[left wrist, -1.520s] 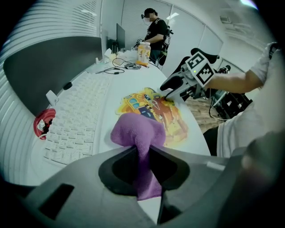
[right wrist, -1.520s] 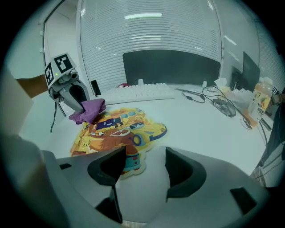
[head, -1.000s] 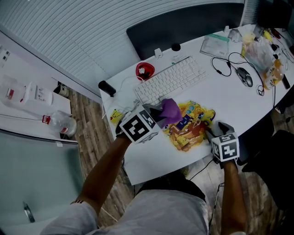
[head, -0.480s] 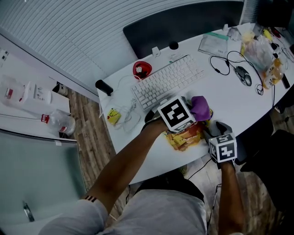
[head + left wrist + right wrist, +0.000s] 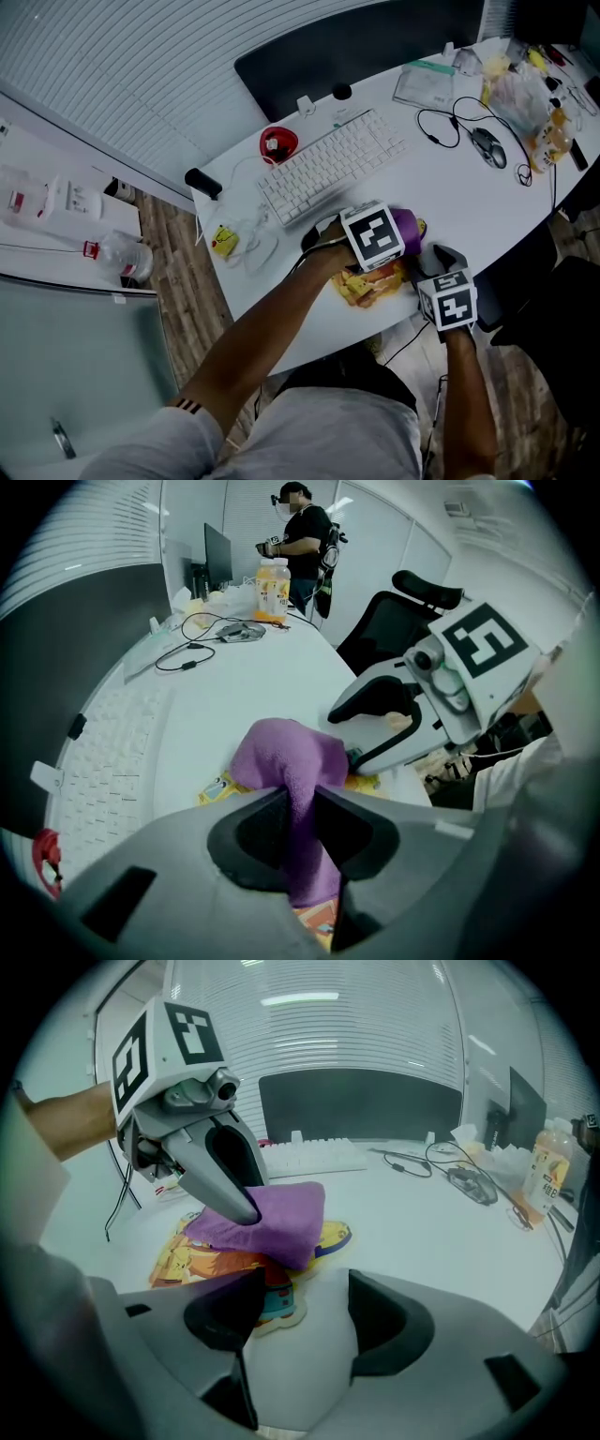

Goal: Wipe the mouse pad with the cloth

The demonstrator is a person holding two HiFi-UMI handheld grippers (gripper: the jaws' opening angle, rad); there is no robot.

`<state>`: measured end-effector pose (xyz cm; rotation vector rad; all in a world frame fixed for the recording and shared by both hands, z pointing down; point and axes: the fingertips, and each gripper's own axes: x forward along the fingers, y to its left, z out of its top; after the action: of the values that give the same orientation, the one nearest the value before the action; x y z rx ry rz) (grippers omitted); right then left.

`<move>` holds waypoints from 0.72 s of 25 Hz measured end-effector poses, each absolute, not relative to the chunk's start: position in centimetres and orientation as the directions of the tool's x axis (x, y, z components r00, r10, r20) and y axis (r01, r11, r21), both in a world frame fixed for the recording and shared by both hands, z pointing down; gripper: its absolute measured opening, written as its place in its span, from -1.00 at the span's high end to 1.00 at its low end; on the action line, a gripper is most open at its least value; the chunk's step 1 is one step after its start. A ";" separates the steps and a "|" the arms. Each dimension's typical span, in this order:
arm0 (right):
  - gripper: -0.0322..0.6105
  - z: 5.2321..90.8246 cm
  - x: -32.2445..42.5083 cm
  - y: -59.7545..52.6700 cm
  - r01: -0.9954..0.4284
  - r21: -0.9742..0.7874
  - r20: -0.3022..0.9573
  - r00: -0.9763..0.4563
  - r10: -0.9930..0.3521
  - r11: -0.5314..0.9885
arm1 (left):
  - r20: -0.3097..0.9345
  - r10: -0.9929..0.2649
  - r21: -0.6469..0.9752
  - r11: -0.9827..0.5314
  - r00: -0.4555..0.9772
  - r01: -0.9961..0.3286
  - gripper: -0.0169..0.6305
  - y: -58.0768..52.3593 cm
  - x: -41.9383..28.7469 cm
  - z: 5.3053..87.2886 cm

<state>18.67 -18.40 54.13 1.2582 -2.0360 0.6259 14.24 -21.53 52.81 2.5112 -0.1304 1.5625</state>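
Jaws of the left gripper [image 5: 300, 803] were clamped on a fold of the purple cloth [image 5: 286, 752]. Its bunched end lay on the mouse pad [image 5: 202, 1260], an irregular-shaped pad printed with yellow and orange cartoon figures. The pad sat on the white desk [image 5: 469, 206] just in front of the keyboard [image 5: 328, 164]. The right gripper [image 5: 300, 1302] had its jaws apart and held nothing, with the pad's near edge just ahead of them; whether it touched the pad could not be told.

By my reading a wiping stroke was in hand, with the cloth at the pad's far right end. The next move would call for dragging the cloth across the print under even pressure while keeping the pad from sliding.

No brand or writing could be read on the pad or the cloth. A mouse [image 5: 487, 147] lay well apart.
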 end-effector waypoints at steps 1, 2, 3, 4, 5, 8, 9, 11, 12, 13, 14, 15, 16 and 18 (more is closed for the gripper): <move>0.15 54.1 18.7 -18.4 -0.904 -0.057 0.739 -0.324 -0.591 0.424 | 0.899 0.023 0.107 -0.980 0.437 -0.168 0.70 -21.3 13.9 52.9; 0.15 54.2 18.7 -18.4 -0.904 -0.057 0.739 -0.324 -0.591 0.423 | 0.903 0.031 0.113 -0.979 0.428 -0.169 0.70 -20.9 13.5 53.0; 0.15 54.2 18.7 -18.4 -0.904 -0.057 0.738 -0.324 -0.592 0.423 | 0.907 0.038 0.121 -0.978 0.419 -0.172 0.70 -20.5 12.9 53.1; 0.15 54.2 18.7 -18.4 -0.905 -0.057 0.738 -0.323 -0.593 0.423 | 0.910 0.046 0.129 -0.976 0.411 -0.176 0.70 -20.1 12.4 53.2; 0.15 54.2 18.7 -18.4 -0.905 -0.055 0.738 -0.322 -0.593 0.422 | 0.912 0.052 0.135 -0.974 0.406 -0.180 0.70 -19.8 11.8 53.4; 0.15 54.3 18.9 -18.3 -0.903 -0.051 0.742 -0.320 -0.589 0.426 | 0.911 0.046 0.137 -0.971 0.410 -0.196 0.70 -18.9 10.2 53.6; 0.15 54.4 18.9 -18.3 -0.903 -0.050 0.743 -0.320 -0.588 0.427 | 0.910 0.043 0.137 -0.970 0.413 -0.200 0.70 -18.6 9.6 53.6; 0.15 54.3 18.9 -18.3 -0.903 -0.050 0.744 -0.319 -0.587 0.427 | 0.910 0.041 0.137 -0.969 0.412 -0.206 0.70 -18.0 8.3 53.7; 0.15 54.3 18.9 -18.3 -0.903 -0.050 0.744 -0.319 -0.587 0.427 | 0.911 0.039 0.136 -0.968 0.410 -0.211 0.70 -17.7 7.6 53.7; 0.15 54.3 18.9 -18.3 -0.903 -0.050 0.744 -0.318 -0.588 0.426 | 0.911 0.036 0.136 -0.967 0.410 -0.216 0.70 -17.4 6.9 53.7; 0.15 54.4 18.9 -18.4 -0.903 -0.049 0.744 -0.318 -0.588 0.426 | 0.912 0.033 0.135 -0.966 0.409 -0.222 0.70 -17.1 6.2 53.7; 0.15 54.4 18.8 -18.4 -0.904 -0.049 0.744 -0.317 -0.588 0.425 | 0.912 0.031 0.135 -0.964 0.409 -0.227 0.70 -16.9 5.5 53.8; 0.15 54.4 18.8 -18.4 -0.904 -0.048 0.745 -0.315 -0.588 0.424 | 0.913 0.029 0.135 -0.963 0.407 -0.233 0.70 -16.6 4.8 53.8; 0.15 54.4 18.8 -18.4 -0.905 -0.048 0.747 -0.313 -0.586 0.422 | 0.916 0.028 0.136 -0.960 0.401 -0.243 0.70 -16.0 3.4 53.9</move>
<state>18.82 -18.35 54.42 1.2571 -2.0213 0.6228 3.38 -16.01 53.85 2.4118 -0.1892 1.5839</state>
